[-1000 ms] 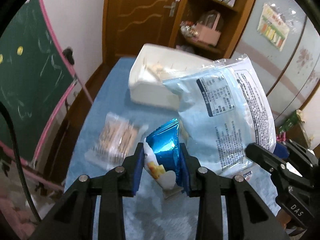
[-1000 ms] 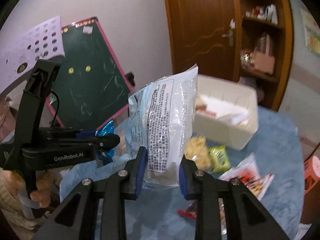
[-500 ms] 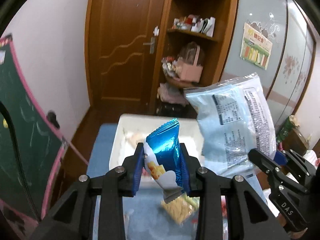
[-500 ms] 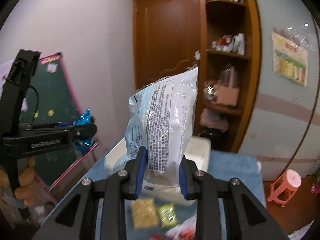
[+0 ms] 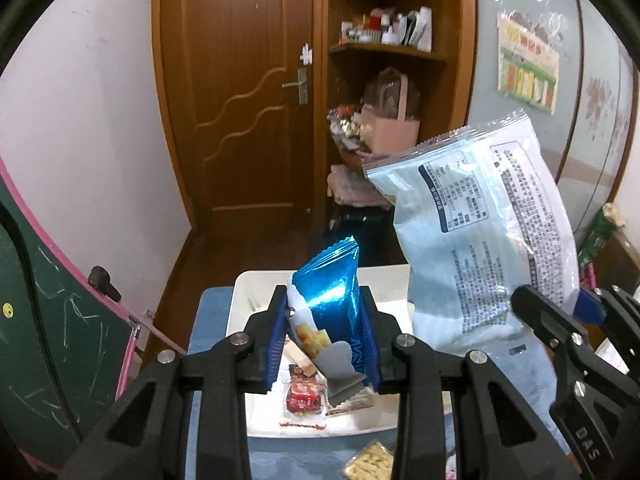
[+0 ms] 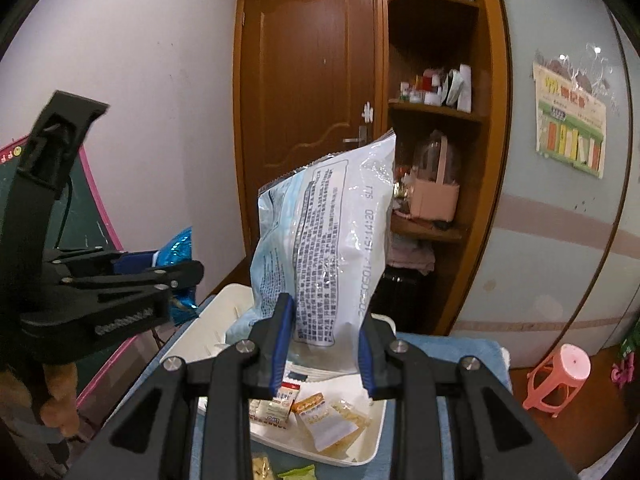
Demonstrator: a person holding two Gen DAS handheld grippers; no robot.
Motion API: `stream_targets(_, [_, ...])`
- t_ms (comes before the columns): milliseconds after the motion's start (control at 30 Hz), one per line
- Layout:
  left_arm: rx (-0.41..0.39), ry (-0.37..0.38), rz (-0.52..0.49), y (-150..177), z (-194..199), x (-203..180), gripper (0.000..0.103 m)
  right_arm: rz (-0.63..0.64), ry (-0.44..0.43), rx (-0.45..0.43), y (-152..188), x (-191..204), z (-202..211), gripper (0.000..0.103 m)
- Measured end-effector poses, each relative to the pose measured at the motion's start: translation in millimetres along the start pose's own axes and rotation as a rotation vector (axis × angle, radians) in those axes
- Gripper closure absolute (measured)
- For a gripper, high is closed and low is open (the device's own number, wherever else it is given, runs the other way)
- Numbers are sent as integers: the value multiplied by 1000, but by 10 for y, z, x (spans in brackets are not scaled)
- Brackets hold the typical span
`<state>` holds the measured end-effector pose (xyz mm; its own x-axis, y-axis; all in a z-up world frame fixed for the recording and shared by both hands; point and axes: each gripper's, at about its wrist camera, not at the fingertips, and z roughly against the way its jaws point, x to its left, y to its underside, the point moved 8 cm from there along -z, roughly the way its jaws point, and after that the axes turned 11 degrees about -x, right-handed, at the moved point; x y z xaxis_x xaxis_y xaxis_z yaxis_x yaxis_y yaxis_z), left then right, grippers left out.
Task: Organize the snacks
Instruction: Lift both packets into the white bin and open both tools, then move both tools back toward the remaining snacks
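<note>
Both packets now lifted above the white bin [image 5: 240,304]: left gripper [image 5: 323,334] pinches a blue snack packet [image 5: 330,300], right gripper [image 6: 322,344] clamps a pale blue bag [image 6: 324,248].

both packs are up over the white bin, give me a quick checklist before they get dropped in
1. Left gripper clamped on the blue snack pack: ok.
2. Right gripper clamped on the large pale blue bag: ok.
3. Both packs above the white bin: ok, as far as these views show.
4. Room in the bin: cannot tell; small packets already lie in it and the large bag hides part of it.
5. The two packs clear of each other: ok in the left wrist view.
6. Height above the bin's rim: cannot tell.
</note>
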<state>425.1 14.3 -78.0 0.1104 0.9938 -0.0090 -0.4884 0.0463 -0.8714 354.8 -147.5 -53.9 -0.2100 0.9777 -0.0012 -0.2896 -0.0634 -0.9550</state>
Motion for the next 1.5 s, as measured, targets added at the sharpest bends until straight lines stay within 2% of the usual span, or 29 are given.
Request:
stream_targets(233, [56, -23, 0, 183, -426, 45, 71, -11, 8, 60, 209, -31, -264, 74])
stream_targets(567, [107, -39, -23, 408, -720, 93, 70, -37, -10, 149, 470, 26, -549, 73])
stream_targets(600, [109, -36, -27, 423, -725, 88, 66, -47, -21, 168, 510, 31, -593, 72])
stream_targets(667, [115, -17, -33, 466, -768, 87, 44, -71, -72, 210, 635, 76, -687, 71])
stream_targets(700, [125, 2, -29, 497, -791, 81, 18, -79, -81, 229, 695, 80, -722, 70])
stream_targets(733, [134, 15, -19, 537, -816, 84, 8, -87, -67, 249, 763, 63, -759, 70])
stream_targets(867, [164, 1, -11, 680, -876, 148, 8, -110, -58, 275, 883, 52, -768, 67])
stream_targets(1100, [162, -28, -13, 767, -762, 230, 8, -110, -42, 253, 794, 15, -634, 57])
stream_targets(1200, [177, -37, -11, 814, -659, 254, 8, -130, -40, 251, 769, -25, -589, 57])
stream_targets(1500, [143, -24, -33, 783, -162, 284, 8, -120, -42, 234, 689, 31, -230, 57])
